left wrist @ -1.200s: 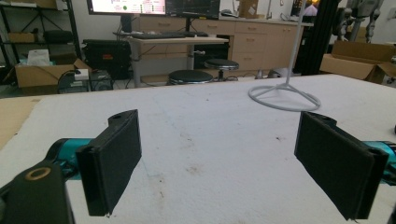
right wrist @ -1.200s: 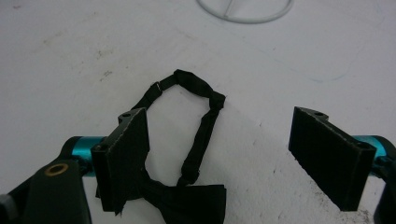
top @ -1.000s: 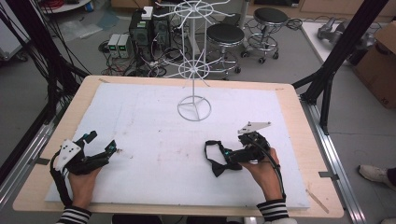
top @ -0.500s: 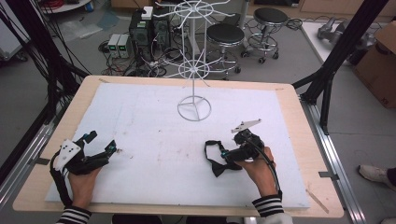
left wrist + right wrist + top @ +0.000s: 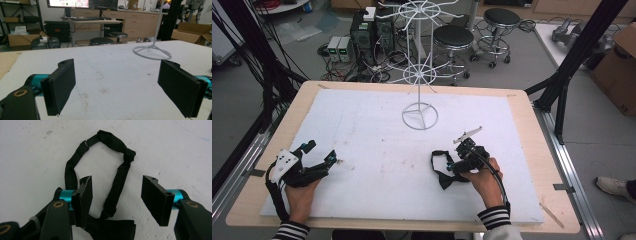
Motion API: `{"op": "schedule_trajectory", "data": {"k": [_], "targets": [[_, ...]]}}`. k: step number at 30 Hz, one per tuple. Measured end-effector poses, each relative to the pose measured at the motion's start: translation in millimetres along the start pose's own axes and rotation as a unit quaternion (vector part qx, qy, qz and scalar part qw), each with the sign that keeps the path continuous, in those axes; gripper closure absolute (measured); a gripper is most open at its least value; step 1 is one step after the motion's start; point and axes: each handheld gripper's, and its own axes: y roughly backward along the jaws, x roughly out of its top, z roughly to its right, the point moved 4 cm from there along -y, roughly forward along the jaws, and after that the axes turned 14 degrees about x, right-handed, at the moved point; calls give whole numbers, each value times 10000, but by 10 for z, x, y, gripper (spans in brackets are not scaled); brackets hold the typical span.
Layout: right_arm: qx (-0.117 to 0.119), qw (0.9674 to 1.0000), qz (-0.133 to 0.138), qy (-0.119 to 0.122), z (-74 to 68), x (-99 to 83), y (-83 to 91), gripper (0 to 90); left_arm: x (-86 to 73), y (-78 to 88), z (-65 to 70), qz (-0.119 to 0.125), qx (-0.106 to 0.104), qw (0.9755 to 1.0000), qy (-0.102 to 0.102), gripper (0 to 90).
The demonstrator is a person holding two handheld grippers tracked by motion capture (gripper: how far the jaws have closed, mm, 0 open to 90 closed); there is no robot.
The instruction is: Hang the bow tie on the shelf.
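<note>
A black bow tie (image 5: 442, 173) with a looped neck strap lies on the white foam board (image 5: 377, 130), right of centre. My right gripper (image 5: 451, 166) points down over it. In the right gripper view the strap (image 5: 120, 176) runs up between the two pads of the right gripper (image 5: 116, 183), and the bow (image 5: 112, 228) lies under the left pad. The jaws have just been closing, but neither pad presses on the strap. My left gripper (image 5: 321, 151) rests low at the board's left, its jaws wide apart with nothing between them, as the left gripper (image 5: 117, 75) shows in its own view.
A white wire display stand (image 5: 419, 115) rises from the far middle of the board; its ring base (image 5: 152, 51) also shows in the left gripper view. Wooden table edges (image 5: 557, 175) frame the board. Stools, electronics and cables stand beyond the table.
The right gripper has shifted slightly left over the bow tie and its jaws have narrowed around the strap. The left gripper has stayed put.
</note>
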Motion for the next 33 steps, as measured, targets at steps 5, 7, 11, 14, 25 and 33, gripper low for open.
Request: {"op": "schedule_trajectory", "data": {"k": [5, 7, 11, 14, 25, 33], "targets": [[-12, 9999, -153, -62, -1, -6, -27, 449, 0, 1, -1, -8, -5, 10000, 2, 152], [-15, 9997, -215, -83, 7, -10, -43, 461, 0, 0, -1, -1, 1, 10000, 3, 152], [-4, 9993, -350, -141, 3, -14, -83, 496, 0, 1, -3, -8, -6, 10000, 4, 152], [14, 9989, -395, -234, 6, -16, -95, 523, 0, 1, -2, -9, -5, 10000, 4, 152], [68, 9972, -615, -413, 16, -23, -154, 688, 0, 1, -7, -18, 5, 10000, 15, 152], [146, 9963, -676, -510, 11, -20, -178, 834, 0, 1, -8, -13, 4, 10000, 27, 152]]}}
